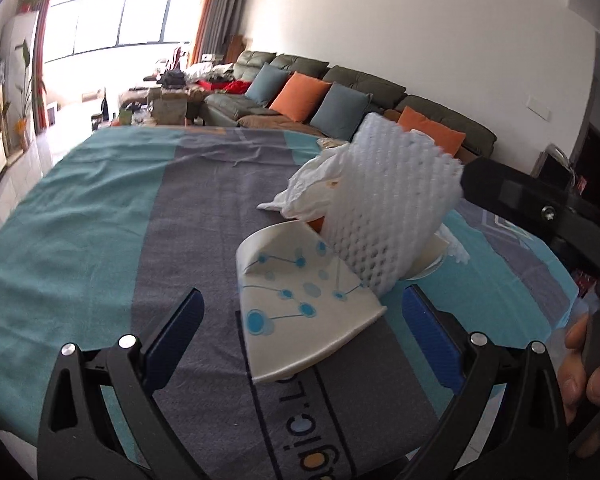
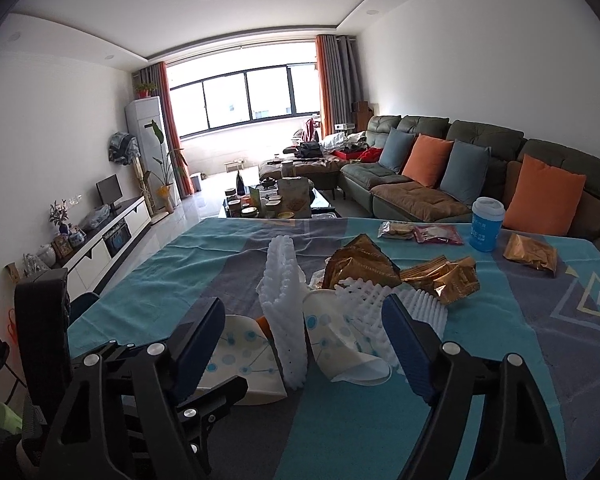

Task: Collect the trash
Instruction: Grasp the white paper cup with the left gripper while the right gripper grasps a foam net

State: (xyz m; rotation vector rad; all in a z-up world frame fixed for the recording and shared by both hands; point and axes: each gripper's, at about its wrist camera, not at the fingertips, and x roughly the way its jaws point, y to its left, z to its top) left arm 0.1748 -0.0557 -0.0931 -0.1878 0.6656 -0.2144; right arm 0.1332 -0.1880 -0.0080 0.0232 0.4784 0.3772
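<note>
**Two open grippers hovering over a pile of trash on a covered table**

Left wrist view: The left gripper (image 1: 302, 338) is hanging just above a table draped in a teal and grey cloth (image 1: 80, 216), its blue-padded jaws spread wide and gripping nothing. A flattened paper cup (image 1: 300, 300) with blue dot patterns is lying between the jaws, its near edge reaching toward the camera. A white foam net sleeve (image 1: 396, 204) is standing on end just behind the cup, leaning against it. A crumpled white tissue (image 1: 304, 192) is sitting to the left of the sleeve, touching it. Part of the other gripper's black body is showing at the right edge, with the person's fingers wrapped around its handle. A green sofa (image 1: 364, 88) with orange and blue cushions is running along the far wall.

Right wrist view: The right gripper (image 2: 304, 332) is also hovering with its jaws wide apart, holding nothing. Between them, a second crushed paper cup (image 2: 340, 344) is lying on its side beside the upright foam sleeve (image 2: 286, 308). The first cup (image 2: 240, 356) is lying to the left, partly hidden by the left finger. Gold snack wrappers (image 2: 400, 272) are piled just behind, on more foam netting. Farther right, a blue lidded cup (image 2: 486, 224) is standing upright near another gold wrapper (image 2: 532, 254).
</note>
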